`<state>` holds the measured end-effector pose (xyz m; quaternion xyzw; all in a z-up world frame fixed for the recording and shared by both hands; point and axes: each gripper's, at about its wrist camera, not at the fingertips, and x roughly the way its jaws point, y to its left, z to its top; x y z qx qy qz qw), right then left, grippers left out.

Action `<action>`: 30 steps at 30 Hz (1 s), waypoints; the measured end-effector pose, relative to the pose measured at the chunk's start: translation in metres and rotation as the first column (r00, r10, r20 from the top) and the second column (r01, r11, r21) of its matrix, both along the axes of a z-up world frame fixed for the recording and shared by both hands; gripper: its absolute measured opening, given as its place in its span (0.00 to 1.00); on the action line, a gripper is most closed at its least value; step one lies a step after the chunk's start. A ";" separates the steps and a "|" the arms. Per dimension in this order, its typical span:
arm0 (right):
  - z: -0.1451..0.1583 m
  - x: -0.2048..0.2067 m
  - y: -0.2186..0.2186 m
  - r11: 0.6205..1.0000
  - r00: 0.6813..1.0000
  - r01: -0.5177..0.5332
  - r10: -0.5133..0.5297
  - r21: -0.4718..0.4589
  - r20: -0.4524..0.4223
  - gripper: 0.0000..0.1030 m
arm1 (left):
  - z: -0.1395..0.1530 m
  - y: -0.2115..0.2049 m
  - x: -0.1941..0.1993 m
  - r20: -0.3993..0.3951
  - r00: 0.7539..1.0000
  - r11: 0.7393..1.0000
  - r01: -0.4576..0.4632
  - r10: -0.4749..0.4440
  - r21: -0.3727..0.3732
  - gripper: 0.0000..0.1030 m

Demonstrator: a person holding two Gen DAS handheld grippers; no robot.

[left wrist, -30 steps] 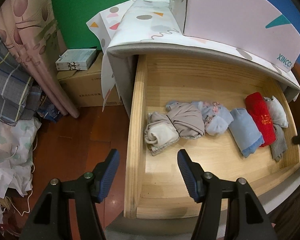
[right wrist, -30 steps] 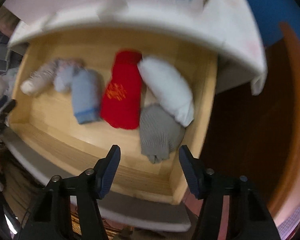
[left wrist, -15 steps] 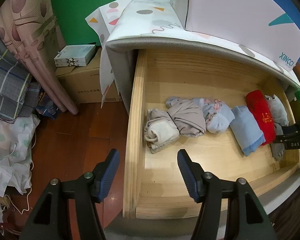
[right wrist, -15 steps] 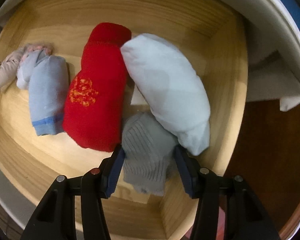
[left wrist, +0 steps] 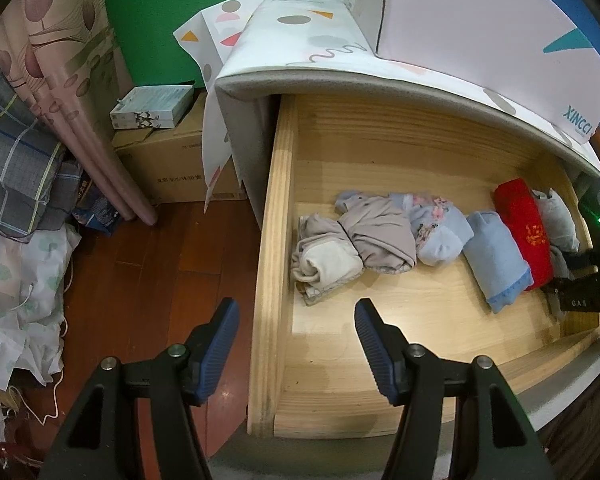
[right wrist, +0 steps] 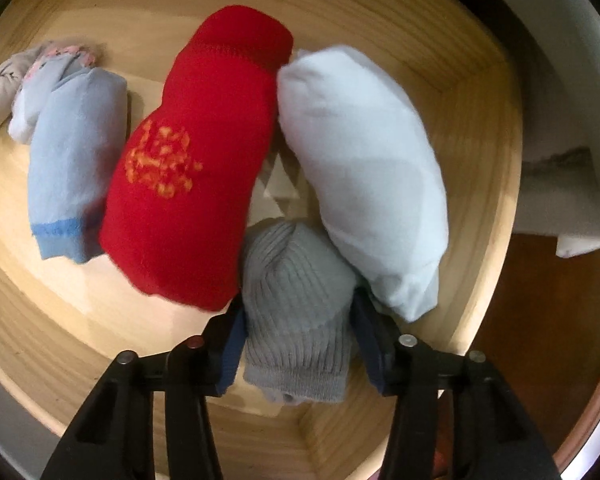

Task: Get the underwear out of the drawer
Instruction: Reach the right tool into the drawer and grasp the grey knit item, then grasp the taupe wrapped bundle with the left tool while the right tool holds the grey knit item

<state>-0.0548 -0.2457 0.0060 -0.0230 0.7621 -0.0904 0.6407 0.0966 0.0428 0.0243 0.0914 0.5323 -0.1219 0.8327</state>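
The left tool (left wrist: 296, 320) hangs with its jaws spread wide and nothing between them, straddling the left wall of the open wooden drawer (left wrist: 274, 240): one finger over the wood floor (left wrist: 140, 264), the other over the drawer's bare front part. Further left on the floor lie crumpled bedding (left wrist: 24, 280) and a pink curtain (left wrist: 72, 80), with a cardboard box (left wrist: 172, 168) and a small white carton (left wrist: 152, 106) on top of it.

Inside the drawer a row of rolled garments runs from left to right. First comes a beige and cream bundle (left wrist: 328, 264), touching a taupe one (left wrist: 380, 236), then a pale blue floral piece (left wrist: 436, 232), a light blue roll (left wrist: 496, 260) with a darker hem, and a red roll (left wrist: 524, 236) with orange stitching. A pale, almost white roll (right wrist: 364, 172) lies against the red one near the drawer's right wall.

The right tool (right wrist: 298, 332) is low in the drawer's front right corner, its jaws open around the grey ribbed underwear (right wrist: 296, 320). The blue pads (right wrist: 230, 356) sit close on either side of the grey roll; with the blur I cannot be sure they press it, though it does not look squeezed. The grey roll rests on the drawer bottom, tucked between the red roll and the pale one, touching both.
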 end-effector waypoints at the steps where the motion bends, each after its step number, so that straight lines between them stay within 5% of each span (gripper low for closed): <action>1: 0.000 -0.003 0.000 1.000 1.000 0.017 -0.017 0.023 -0.014 0.44 | 0.000 0.001 0.001 0.000 1.000 1.000 0.001 -0.001 -0.001 0.60; 14: 0.010 -0.032 -0.010 0.975 0.987 0.155 -0.145 0.160 -0.072 0.37 | -0.002 0.001 0.003 -0.018 1.000 1.000 0.014 -0.015 -0.016 0.60; 18: 0.009 -0.040 -0.014 0.971 0.986 0.165 -0.156 0.172 -0.065 0.36 | -0.002 -0.008 0.005 -0.042 0.996 0.996 0.078 -0.080 -0.045 0.60; 23: 0.011 -0.043 -0.015 0.975 0.987 0.159 -0.151 0.154 -0.061 0.36 | -0.003 -0.028 0.014 -0.029 0.986 0.985 0.167 -0.166 0.046 0.60; 30: 0.006 -0.040 0.010 0.978 0.987 0.156 -0.149 0.136 -0.060 0.37 | -0.014 -0.051 0.028 -0.106 0.959 0.963 0.266 -0.261 0.039 0.60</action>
